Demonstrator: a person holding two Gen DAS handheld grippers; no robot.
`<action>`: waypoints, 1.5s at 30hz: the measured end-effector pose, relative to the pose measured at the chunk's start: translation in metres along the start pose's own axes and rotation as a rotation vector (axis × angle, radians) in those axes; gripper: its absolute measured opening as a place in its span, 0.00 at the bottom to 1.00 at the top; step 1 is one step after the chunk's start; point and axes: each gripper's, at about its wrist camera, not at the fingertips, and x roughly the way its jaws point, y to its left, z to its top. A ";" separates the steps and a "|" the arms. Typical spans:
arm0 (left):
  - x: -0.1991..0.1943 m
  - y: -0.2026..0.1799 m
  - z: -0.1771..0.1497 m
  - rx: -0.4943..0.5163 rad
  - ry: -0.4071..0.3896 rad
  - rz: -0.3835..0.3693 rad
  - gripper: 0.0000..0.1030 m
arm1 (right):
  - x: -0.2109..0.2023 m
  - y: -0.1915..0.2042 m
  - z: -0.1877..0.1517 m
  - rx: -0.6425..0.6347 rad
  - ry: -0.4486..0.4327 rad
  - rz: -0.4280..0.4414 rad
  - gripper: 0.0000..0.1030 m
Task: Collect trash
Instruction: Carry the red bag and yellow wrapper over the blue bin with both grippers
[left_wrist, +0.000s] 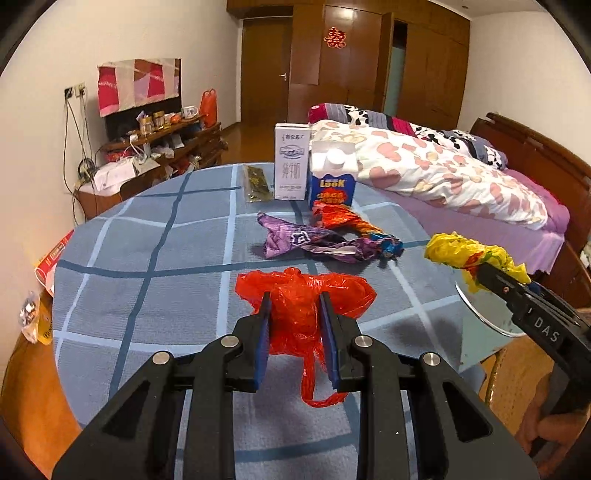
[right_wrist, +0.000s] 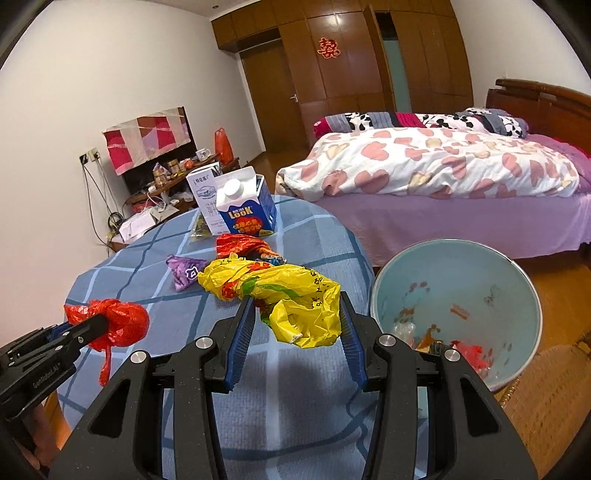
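My left gripper (left_wrist: 294, 301) is shut on a crumpled red plastic bag (left_wrist: 303, 295) and holds it just above the blue checked tablecloth (left_wrist: 147, 258); it also shows in the right wrist view (right_wrist: 110, 325). My right gripper (right_wrist: 297, 306) is shut on a yellow plastic bag (right_wrist: 273, 291), raised above the table near its right edge; it shows in the left wrist view (left_wrist: 465, 254) too. A purple wrapper (left_wrist: 306, 240) and a red-orange wrapper (left_wrist: 340, 216) lie on the table. A light-blue bin (right_wrist: 458, 280) with some scraps inside stands right of the table.
A white milk carton (left_wrist: 291, 166) and a blue LOOK carton (left_wrist: 332, 177) stand at the table's far side, beside a flat dark packet (left_wrist: 255, 182). A bed (right_wrist: 443, 173) lies beyond to the right. A cluttered TV stand (left_wrist: 155, 147) is at the left wall.
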 end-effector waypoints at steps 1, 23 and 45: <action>-0.003 -0.002 0.000 0.008 -0.004 0.004 0.24 | -0.003 0.000 -0.001 -0.001 -0.002 -0.001 0.44; -0.027 -0.044 -0.004 0.086 -0.028 -0.016 0.24 | -0.049 -0.026 -0.013 0.030 -0.051 -0.058 0.44; -0.030 -0.089 0.000 0.169 -0.036 -0.068 0.24 | -0.067 -0.065 -0.015 0.109 -0.085 -0.141 0.44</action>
